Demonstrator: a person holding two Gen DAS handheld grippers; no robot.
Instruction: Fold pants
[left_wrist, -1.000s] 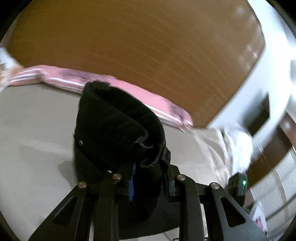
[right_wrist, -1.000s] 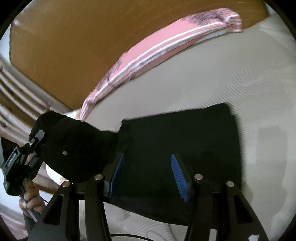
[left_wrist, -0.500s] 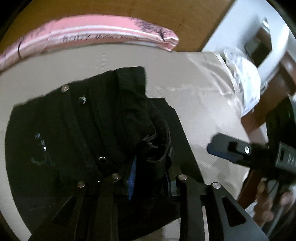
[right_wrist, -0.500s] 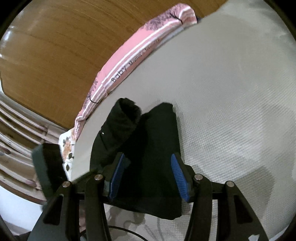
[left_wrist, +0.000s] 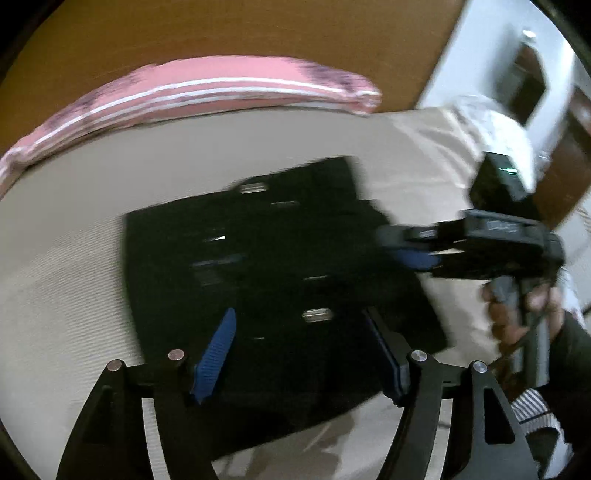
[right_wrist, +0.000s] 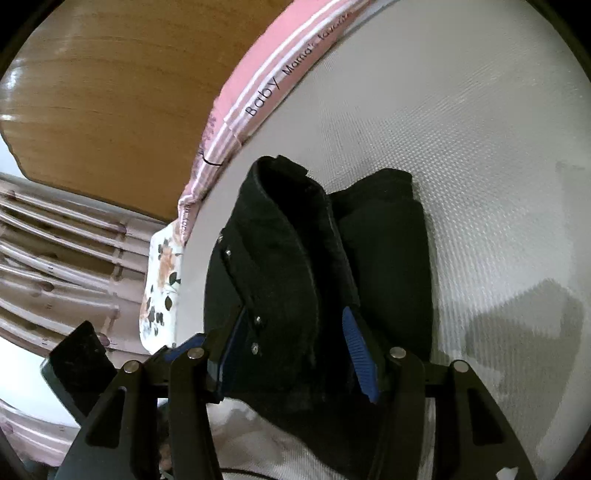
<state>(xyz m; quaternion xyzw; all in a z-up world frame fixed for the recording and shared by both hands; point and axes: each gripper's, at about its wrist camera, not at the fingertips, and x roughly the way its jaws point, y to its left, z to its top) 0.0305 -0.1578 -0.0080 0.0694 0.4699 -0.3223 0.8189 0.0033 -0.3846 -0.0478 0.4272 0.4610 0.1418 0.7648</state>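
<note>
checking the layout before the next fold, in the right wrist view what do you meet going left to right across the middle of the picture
wooden headboard → pink blanket → black pants → bare grey mattress

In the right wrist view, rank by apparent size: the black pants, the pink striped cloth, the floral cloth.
1. black pants, nearest the camera, so partly inflated
2. pink striped cloth
3. floral cloth, partly hidden
</note>
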